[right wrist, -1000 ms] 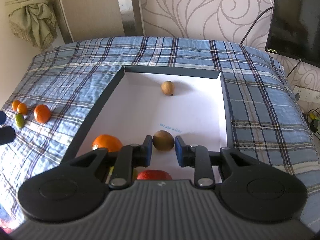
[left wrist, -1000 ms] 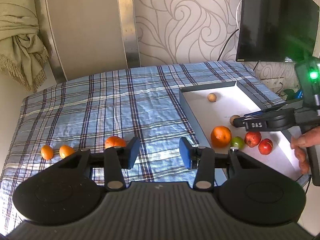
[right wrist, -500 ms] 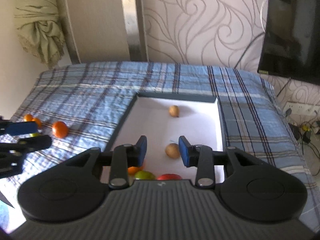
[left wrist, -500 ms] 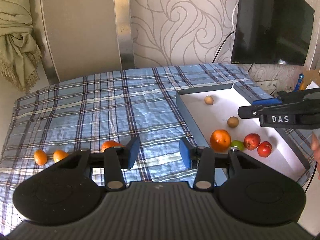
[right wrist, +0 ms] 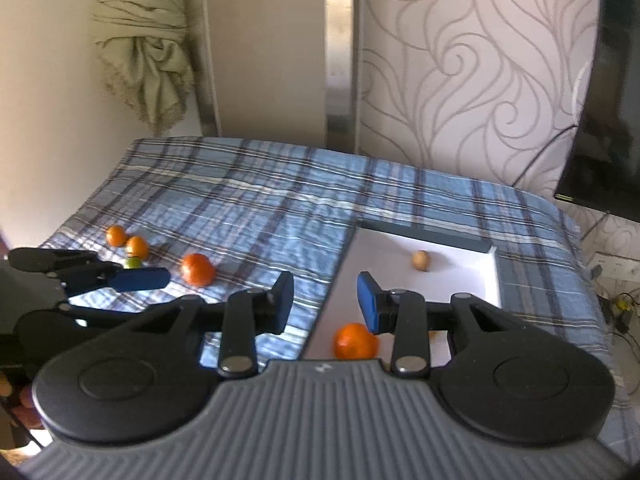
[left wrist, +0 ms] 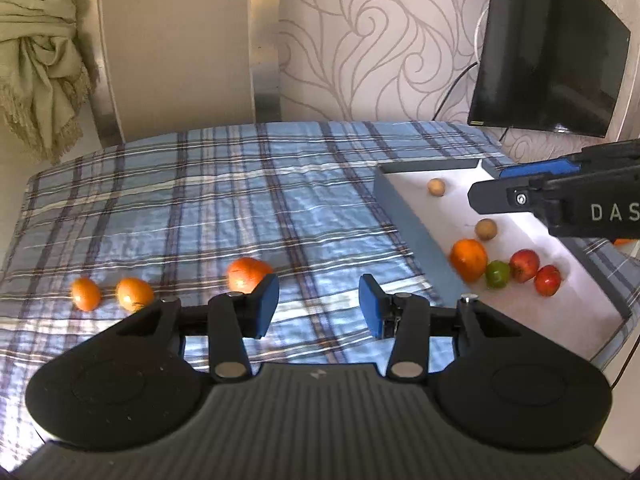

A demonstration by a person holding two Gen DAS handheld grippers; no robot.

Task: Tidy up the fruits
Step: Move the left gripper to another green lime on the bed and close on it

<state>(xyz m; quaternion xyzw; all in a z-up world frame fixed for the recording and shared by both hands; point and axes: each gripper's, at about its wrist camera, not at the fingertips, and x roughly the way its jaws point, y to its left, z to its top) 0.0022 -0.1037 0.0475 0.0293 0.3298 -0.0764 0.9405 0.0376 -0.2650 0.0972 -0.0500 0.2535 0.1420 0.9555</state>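
Note:
A white tray with a dark rim (left wrist: 404, 212) lies on the right of the blue plaid cloth. It holds two brown fruits (left wrist: 485, 229), a large orange (left wrist: 469, 259), a green fruit (left wrist: 497, 274) and two red fruits (left wrist: 524, 265). On the cloth lie an orange (left wrist: 246, 272) and two small oranges (left wrist: 134, 293) to its left. My left gripper (left wrist: 319, 306) is open and empty above the cloth, right of the orange. My right gripper (right wrist: 325, 302) is open and empty above the tray's left wall (right wrist: 340, 272). A small green fruit (right wrist: 133, 263) shows near the small oranges.
A black TV (left wrist: 548, 60) hangs at the right wall. A beige cloth (left wrist: 36, 80) hangs at the back left. Cables and a socket (right wrist: 612, 268) lie right of the table. The cloth's edge drops off at the left and front.
My right gripper has risen and swung left, away from the brown fruit, and opened wider. The left gripper has tilted up slightly and stays open.

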